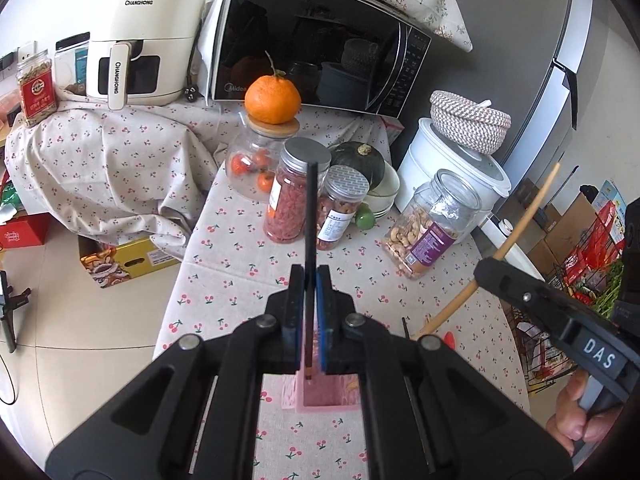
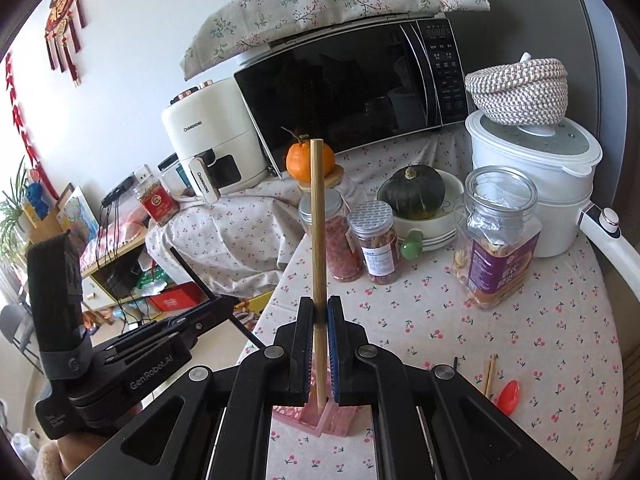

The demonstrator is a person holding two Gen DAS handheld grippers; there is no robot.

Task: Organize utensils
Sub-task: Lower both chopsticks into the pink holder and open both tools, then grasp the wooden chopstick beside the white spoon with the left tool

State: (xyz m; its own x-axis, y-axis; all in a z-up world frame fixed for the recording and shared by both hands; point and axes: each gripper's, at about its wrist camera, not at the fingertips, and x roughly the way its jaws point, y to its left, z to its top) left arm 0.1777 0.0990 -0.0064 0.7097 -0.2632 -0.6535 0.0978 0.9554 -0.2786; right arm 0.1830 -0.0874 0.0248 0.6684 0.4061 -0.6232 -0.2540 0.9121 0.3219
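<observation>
My left gripper point(image 1: 307, 276) is shut on a black chopstick point(image 1: 311, 216) that stands upright, its lower tip just above the pink utensil holder point(image 1: 324, 398). My right gripper point(image 2: 320, 308) is shut on a wooden chopstick point(image 2: 318, 216), held upright with its lower end at the pink holder point(image 2: 320, 420). The right gripper also shows in the left wrist view point(image 1: 496, 272), and the left gripper shows at the left of the right wrist view point(image 2: 224, 304). A wooden chopstick point(image 2: 489, 376), a black one point(image 2: 455, 364) and a red spoon point(image 2: 509, 394) lie on the cloth to the right.
Jars of dried food point(image 1: 296, 196), a cashew jar point(image 1: 432, 224), a glass jar with an orange on top point(image 1: 273, 98), a squash in bowls point(image 1: 360, 160), a white cooker with a woven basket point(image 1: 468, 120), a microwave point(image 1: 320, 40) and an air fryer point(image 1: 152, 40) stand behind on the cherry-print tablecloth point(image 1: 240, 280).
</observation>
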